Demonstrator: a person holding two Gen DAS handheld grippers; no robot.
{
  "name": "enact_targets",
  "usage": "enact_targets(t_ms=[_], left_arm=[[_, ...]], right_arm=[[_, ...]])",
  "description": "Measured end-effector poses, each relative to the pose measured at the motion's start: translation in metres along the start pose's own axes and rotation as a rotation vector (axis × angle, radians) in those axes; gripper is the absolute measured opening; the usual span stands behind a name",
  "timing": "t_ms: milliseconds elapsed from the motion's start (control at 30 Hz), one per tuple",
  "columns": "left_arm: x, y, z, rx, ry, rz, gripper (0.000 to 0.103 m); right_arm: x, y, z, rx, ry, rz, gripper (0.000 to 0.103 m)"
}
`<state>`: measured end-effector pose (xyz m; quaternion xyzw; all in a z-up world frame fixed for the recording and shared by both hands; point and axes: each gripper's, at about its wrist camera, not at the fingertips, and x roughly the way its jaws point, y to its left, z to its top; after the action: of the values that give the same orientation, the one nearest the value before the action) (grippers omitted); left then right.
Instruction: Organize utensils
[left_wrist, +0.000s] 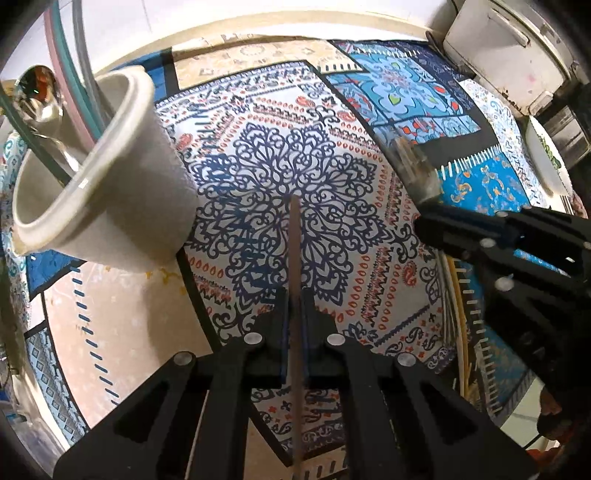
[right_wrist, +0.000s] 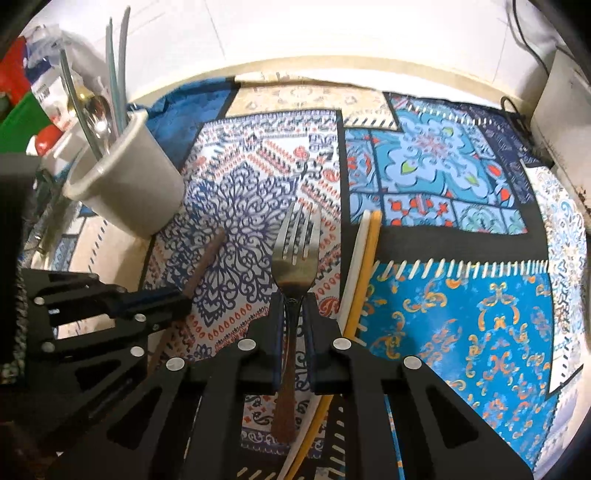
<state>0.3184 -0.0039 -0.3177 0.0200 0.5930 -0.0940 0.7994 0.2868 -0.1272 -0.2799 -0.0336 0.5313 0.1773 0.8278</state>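
Here, largest first.
Counter (right_wrist: 369, 64): cream edge along a white tiled wall, mostly covered.
Cloth (left_wrist: 280, 184): patchwork print in blue, white and orange, spread over the counter.
Box (left_wrist: 517, 48): white and scuffed, at the far right edge of the cloth.
Cup (left_wrist: 122, 177): pale, standing at the cloth's left side; it holds a spoon (left_wrist: 38, 92) and several long thin sticks in teal, grey and pink.
Left claw (left_wrist: 294, 310): clenched on a brown stick (left_wrist: 294, 236), which runs out past the fingertips above the cloth, to the right of the cup.
Right claw (right_wrist: 294, 314): clenched on a fork (right_wrist: 295, 254) at the neck, tines pointing forward; the handle passes back between the fingers.
Loose sticks: one white (right_wrist: 354, 266) and one yellow (right_wrist: 367, 266), side by side on the cloth just right of the fork.
Claws together: near each other, apart, the left one's stick tip aimed toward the cup's base in the right view.
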Motion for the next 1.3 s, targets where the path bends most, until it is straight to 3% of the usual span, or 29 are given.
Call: enact_targets(t_ms=[133,233,500,733,867,1200,1300], left_arm=[[-0.017,0.001,0.001,-0.01,-0.046,0.001,0.004],[-0.032,0.001,0.002,-0.022,-0.088,-0.001,0.004],[-0.074,0.0,0.0,-0.065,-0.198,0.01,0.004],[-0.104,0.003,-0.007,-0.104,-0.282,0.03,0.004],[-0.116,0.007,-0.012,-0.134,-0.313,0.032,0.004],[-0.144,0.024,-0.019,-0.197,-0.389,0.029,0.003],[-0.15,0.028,-0.02,-0.208,-0.41,0.026,0.003]], right_arm=[[-0.019,-0.002,0.005,0.003,-0.044,0.009,0.009],[-0.031,-0.002,0.009,-0.001,-0.073,0.013,0.002],[-0.047,-0.003,0.017,-0.019,-0.118,0.037,0.002],[-0.04,-0.015,0.017,0.02,-0.064,0.071,0.004],[-0.03,-0.023,0.015,0.049,-0.021,0.073,0.026],[0.005,-0.028,0.018,0.075,0.074,0.089,0.027],[0.016,-0.03,0.023,0.085,0.088,0.056,0.027]])
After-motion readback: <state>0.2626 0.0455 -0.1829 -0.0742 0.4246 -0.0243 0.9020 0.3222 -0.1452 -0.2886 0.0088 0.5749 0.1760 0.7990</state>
